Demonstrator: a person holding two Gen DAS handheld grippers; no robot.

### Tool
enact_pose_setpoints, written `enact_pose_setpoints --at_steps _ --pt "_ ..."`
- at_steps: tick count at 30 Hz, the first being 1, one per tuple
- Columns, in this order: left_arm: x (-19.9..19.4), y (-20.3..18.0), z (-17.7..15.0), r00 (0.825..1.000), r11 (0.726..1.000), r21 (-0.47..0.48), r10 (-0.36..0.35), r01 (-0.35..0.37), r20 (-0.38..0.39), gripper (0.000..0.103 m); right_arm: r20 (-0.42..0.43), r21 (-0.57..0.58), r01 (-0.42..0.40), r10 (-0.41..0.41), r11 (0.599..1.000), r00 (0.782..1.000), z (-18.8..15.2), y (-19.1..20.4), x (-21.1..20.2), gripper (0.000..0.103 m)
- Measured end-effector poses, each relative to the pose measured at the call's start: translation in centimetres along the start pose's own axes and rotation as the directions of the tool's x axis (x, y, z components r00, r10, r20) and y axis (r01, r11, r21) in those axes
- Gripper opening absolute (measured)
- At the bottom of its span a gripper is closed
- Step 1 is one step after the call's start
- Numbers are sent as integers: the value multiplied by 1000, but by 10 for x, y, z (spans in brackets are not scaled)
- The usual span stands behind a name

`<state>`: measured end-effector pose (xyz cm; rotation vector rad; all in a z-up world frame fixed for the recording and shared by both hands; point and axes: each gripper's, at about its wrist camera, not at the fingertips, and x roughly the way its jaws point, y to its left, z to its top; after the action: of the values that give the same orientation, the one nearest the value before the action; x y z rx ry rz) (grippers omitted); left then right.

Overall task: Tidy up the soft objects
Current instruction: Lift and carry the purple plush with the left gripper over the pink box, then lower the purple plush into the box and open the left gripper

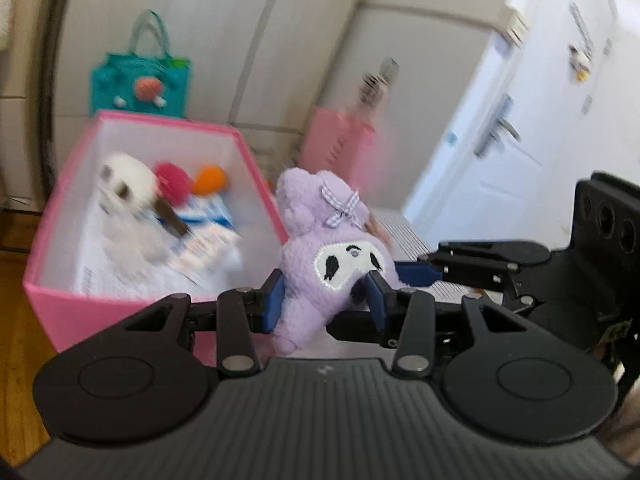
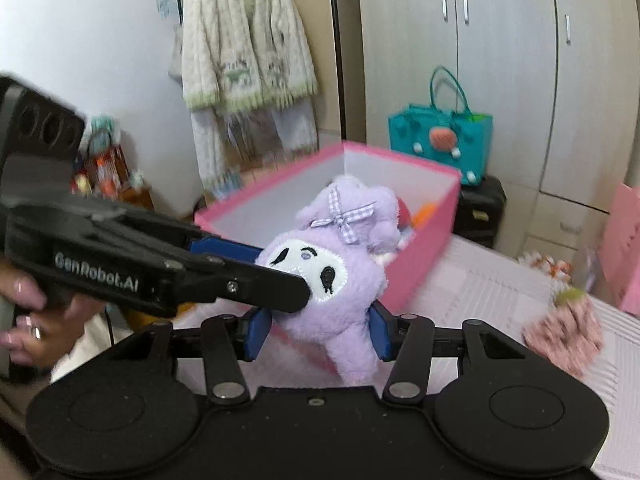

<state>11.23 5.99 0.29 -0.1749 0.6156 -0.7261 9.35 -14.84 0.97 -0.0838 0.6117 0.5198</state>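
Both grippers, left gripper [image 1: 326, 296] and right gripper [image 2: 320, 332], squeeze one purple plush toy [image 1: 320, 268] just beside the pink box [image 1: 60, 292] (other toys already inside); lift it over the rim, then let go together

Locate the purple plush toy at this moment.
In both wrist views the purple plush toy sits centre frame, clamped between both grippers' blue pads, just in front of the open pink box.
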Motion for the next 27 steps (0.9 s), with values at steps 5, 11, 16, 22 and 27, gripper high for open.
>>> enact_pose_setpoints --at_steps 5,11,16,22,27 --pt "7 31 24 995 994 -85 80 -74 60 44 44 -29 -40 41 999 998 33 -6 38 55" --pt "36 68 50 986 977 -130 167 -166 -1 45 -20 -53 -104 104 993 994 63 -20 94 55" --pt "56 83 49 963 956 -126 260 -266 -68 45 -92 12 -151 151 988 984 62 -33 136 55" --pt "52 80 47 908 902 -100 417 -420 -49 62 -137 26 -174 176 984 975 57 -35 154 64" --pt "29 56 56 893 894 -13 448 -448 38 62 -101 -83 -145 136 986 986 57 -27 132 65"
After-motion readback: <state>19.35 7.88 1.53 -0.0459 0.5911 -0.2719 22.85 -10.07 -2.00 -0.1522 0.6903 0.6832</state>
